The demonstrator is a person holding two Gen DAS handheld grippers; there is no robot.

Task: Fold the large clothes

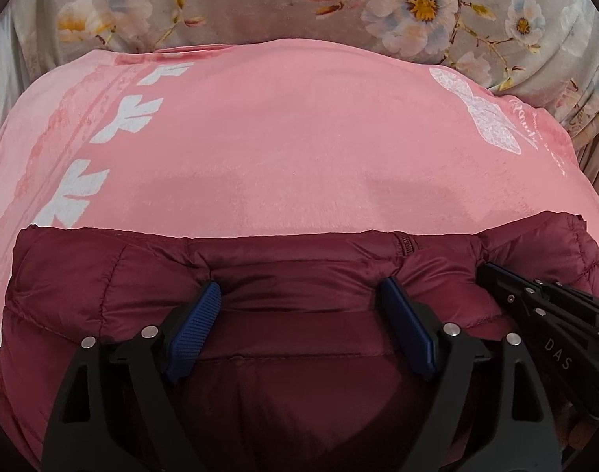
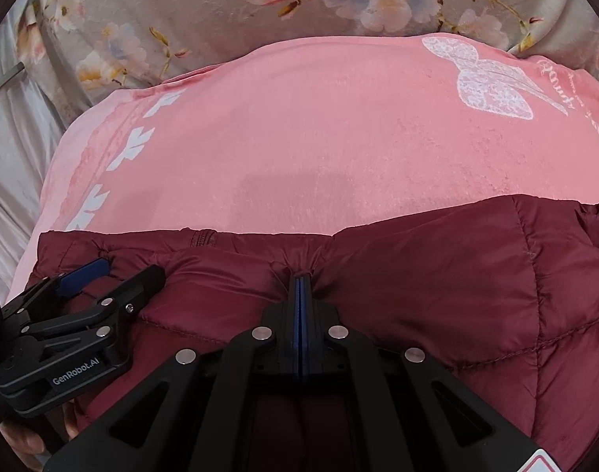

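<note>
Left wrist view: left gripper [image 1: 299,295] gapes over the maroon jacket [image 1: 102,306] (fold laid), while right gripper [image 2: 299,287] pinches its edge, probably releasing next.

glossy quilted jacket [image 1: 299,295]; fuzzy pink blanket [image 1: 280,137]

Maroon puffer jacket [image 1: 260,314] atop pink blanket [image 1: 280,137] over floral bedspread [image 1: 240,0].

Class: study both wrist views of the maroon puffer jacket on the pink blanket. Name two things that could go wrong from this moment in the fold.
1. The left gripper is open with its pads apart over the jacket, so only the right gripper pinches the fabric. The folded edge may sag or skew on the left.
2. The puffy, slick jacket may spring back open on the blanket once released.
</note>
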